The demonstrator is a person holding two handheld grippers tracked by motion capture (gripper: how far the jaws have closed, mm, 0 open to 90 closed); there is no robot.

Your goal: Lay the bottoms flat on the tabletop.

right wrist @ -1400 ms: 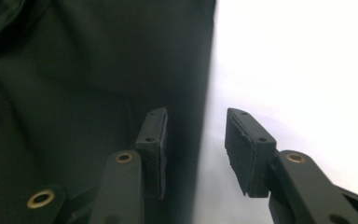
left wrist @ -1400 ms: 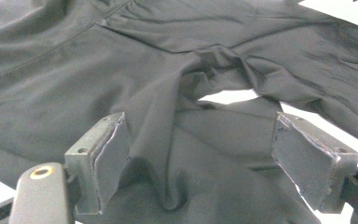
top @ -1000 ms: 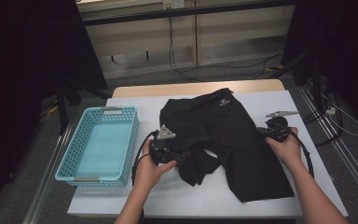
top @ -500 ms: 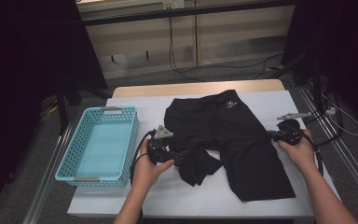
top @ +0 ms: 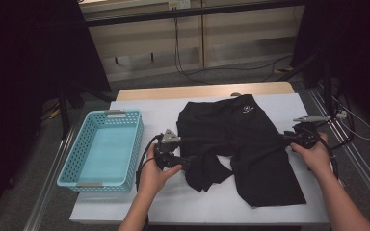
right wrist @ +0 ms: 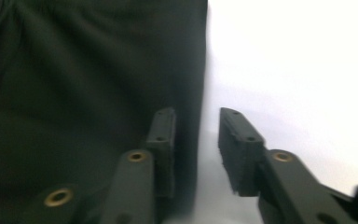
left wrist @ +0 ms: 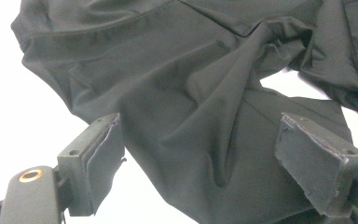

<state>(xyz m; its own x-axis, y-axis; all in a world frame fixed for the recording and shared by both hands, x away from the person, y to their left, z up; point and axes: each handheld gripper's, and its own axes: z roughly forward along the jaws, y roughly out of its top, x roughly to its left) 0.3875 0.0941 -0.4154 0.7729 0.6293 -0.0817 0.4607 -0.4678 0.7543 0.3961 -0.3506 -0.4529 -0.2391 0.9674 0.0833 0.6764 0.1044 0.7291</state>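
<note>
A pair of black shorts [top: 243,144] is spread across the centre of the white desk [top: 197,207], one leg bunched at seven o'clock. A small white logo [top: 247,109] is printed near the waistband, too small to be read. The left gripper [top: 171,156] rests at the bunched leg, fingers wide apart with cloth between them, ungripped. The right gripper [top: 302,137], at the three o'clock edge, has just been opening, its fingers astride the hem, probably released. Flattening appears underway; next, the crumpled leg needs pulling straight. A turquoise basket [top: 101,180] stands at nine o'clock.
</note>
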